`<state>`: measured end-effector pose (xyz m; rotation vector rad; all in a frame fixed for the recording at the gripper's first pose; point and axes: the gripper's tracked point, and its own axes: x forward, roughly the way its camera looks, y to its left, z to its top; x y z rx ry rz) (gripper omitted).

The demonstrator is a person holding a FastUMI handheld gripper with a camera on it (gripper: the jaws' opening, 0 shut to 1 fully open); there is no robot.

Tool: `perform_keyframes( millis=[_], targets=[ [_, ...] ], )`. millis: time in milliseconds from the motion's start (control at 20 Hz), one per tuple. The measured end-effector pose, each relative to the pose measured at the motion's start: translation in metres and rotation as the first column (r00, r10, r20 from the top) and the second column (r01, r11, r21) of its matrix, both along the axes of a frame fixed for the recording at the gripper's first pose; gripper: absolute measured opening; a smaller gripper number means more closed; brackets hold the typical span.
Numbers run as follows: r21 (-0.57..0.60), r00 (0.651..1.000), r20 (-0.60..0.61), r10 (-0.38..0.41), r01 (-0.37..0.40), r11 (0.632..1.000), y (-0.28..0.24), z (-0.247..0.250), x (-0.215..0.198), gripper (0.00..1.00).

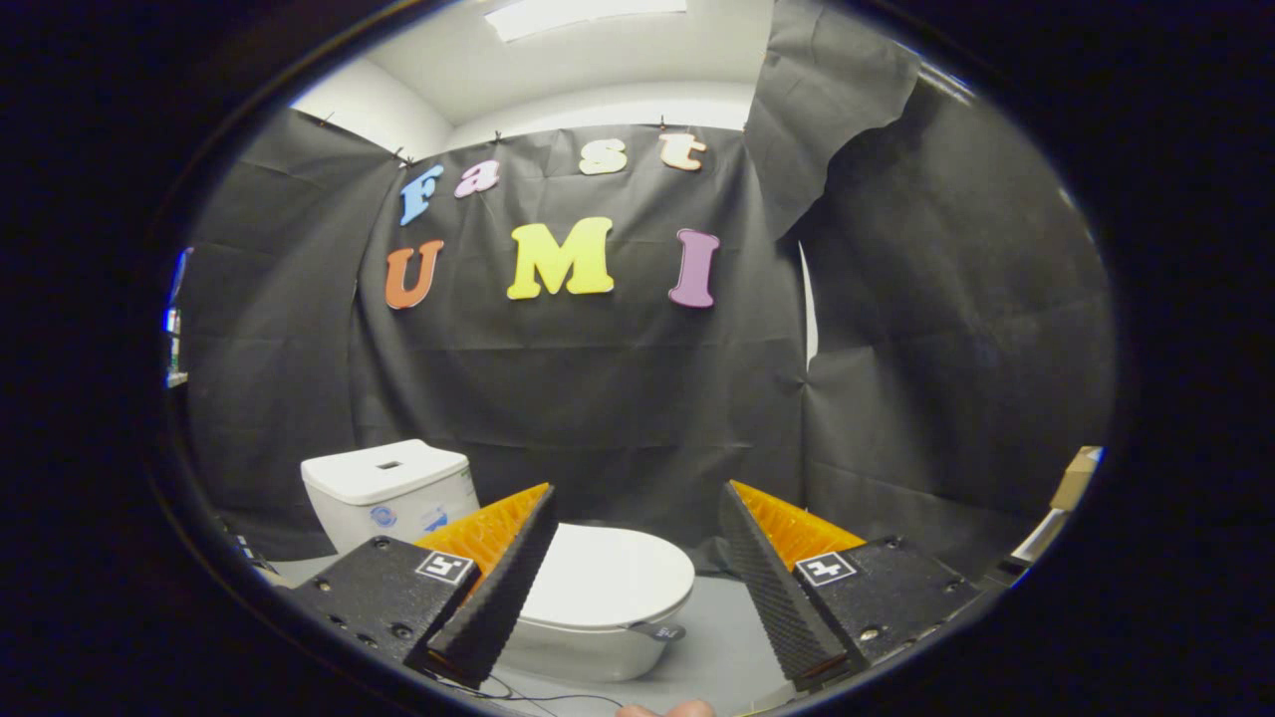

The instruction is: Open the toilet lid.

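Note:
A white toilet stands on the grey floor ahead of me. Its lid (608, 573) lies flat and closed over the bowl (583, 652). The white tank (388, 488) rises behind it, toward the left finger. My gripper (637, 538) hangs above and short of the toilet, open wide with nothing between the fingers. The left finger (503, 588) overlaps the lid's left side in the view; the right finger (772, 588) is off to the right of the bowl. A small dark tab (659, 630) sticks out at the lid's front right rim.
Black cloth walls close the booth behind and to both sides of the toilet. Grey floor (732, 647) spreads to the right of the bowl. A thin cable (518, 692) trails on the floor in front. A cardboard piece (1076, 478) leans at the far right.

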<state>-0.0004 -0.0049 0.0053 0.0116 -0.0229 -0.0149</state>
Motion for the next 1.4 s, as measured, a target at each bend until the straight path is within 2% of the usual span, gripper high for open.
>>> perform_keyframes(
  millis=[250,800,1000,1400],
  targets=[
    [-0.007,1.0,-0.001,-0.024,0.024,1.0,-0.007,-0.005,0.004,1.0],
    [-0.003,0.991,-0.129,-0.046,0.046,0.999,-0.007,-0.052,0.026,1.0],
    [0.1,0.978,-0.204,-0.04,0.061,0.993,-0.005,-0.073,0.036,1.0],
    [0.177,0.95,-0.309,-0.034,0.093,0.98,-0.015,-0.1,0.074,1.0]
  ],
)
